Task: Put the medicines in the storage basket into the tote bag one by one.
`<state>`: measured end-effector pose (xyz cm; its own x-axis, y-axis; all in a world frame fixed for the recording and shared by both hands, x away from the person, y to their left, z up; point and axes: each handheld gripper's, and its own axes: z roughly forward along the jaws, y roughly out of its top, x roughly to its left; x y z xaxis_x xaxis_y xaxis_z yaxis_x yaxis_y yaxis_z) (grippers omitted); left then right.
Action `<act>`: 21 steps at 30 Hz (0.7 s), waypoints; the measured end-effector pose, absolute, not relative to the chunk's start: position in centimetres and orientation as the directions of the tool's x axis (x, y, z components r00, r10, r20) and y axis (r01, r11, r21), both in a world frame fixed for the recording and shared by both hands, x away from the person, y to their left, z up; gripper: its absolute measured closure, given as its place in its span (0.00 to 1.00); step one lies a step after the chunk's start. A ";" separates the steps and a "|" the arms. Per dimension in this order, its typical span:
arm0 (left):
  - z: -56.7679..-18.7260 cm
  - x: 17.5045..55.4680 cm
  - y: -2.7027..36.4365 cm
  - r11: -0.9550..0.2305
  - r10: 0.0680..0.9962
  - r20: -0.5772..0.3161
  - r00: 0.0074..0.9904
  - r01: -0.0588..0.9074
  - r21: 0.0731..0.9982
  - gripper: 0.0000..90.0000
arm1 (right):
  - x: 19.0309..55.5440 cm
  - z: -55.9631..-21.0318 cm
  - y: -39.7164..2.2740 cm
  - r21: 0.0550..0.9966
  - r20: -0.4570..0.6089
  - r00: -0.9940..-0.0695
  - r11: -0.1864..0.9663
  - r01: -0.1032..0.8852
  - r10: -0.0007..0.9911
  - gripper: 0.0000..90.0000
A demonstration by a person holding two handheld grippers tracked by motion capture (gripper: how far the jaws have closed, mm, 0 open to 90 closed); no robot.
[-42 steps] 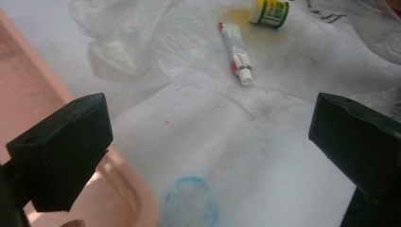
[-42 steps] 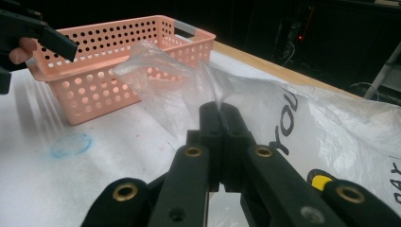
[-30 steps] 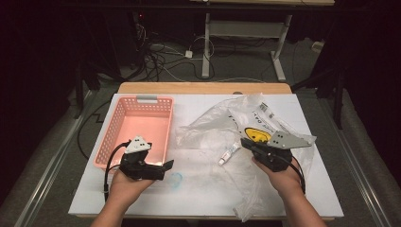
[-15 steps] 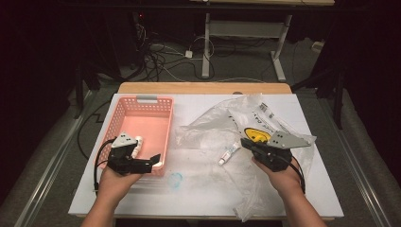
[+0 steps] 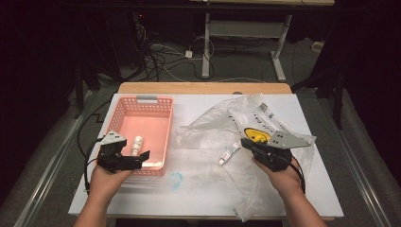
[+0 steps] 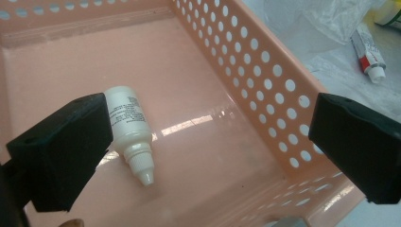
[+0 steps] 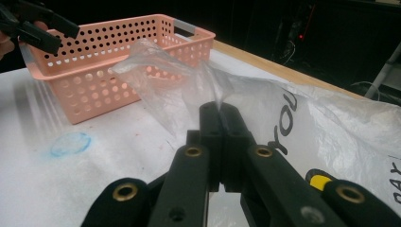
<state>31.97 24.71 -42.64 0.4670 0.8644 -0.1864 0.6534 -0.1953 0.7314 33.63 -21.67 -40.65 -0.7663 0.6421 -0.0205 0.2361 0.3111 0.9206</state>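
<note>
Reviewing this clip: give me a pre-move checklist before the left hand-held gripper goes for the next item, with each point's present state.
1. White dropper bottle lies on the floor of the pink basket: ok.
2. Left hand-held gripper jaws stand wide apart, nothing between the pads: ok.
3. Right hand-held gripper shut on the clear plastic bag, pinching its film: ok.
4. Small tube lies on the table by the bag: ok.
5. Whether the tube is free of the bag's film: cannot tell.
</note>
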 end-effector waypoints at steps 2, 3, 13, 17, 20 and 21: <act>-42.5 32.0 24.8 -0.190 0.863 -0.193 0.467 0.654 0.732 0.00 | 33.7 -40.7 -21.6 0.919 -0.022 -0.768 0.315 0.236 0.640 1.00; -42.5 32.1 24.9 -0.178 0.861 -0.206 0.466 0.654 0.735 0.00 | 33.7 -40.8 -21.6 0.920 -0.020 -0.768 0.313 0.236 0.640 1.00; -41.3 34.4 25.2 -0.163 0.870 -0.224 0.438 0.687 0.708 0.01 | 33.7 -40.9 -21.5 0.918 -0.021 -0.769 0.317 0.238 0.639 1.00; -40.8 35.7 25.1 -0.177 0.876 -0.207 0.435 0.691 0.700 0.01 | 33.8 -40.9 -21.6 0.918 -0.020 -0.766 0.315 0.240 0.642 1.00; -40.9 37.0 25.3 -0.179 0.888 -0.195 0.416 0.704 0.687 0.01 | 33.8 -40.9 -21.6 0.918 -0.020 -0.766 0.314 0.240 0.643 1.00; -41.0 37.4 25.4 -0.179 0.890 -0.197 0.411 0.711 0.680 0.01 | 33.8 -40.9 -21.6 0.919 -0.020 -0.766 0.314 0.240 0.643 1.00</act>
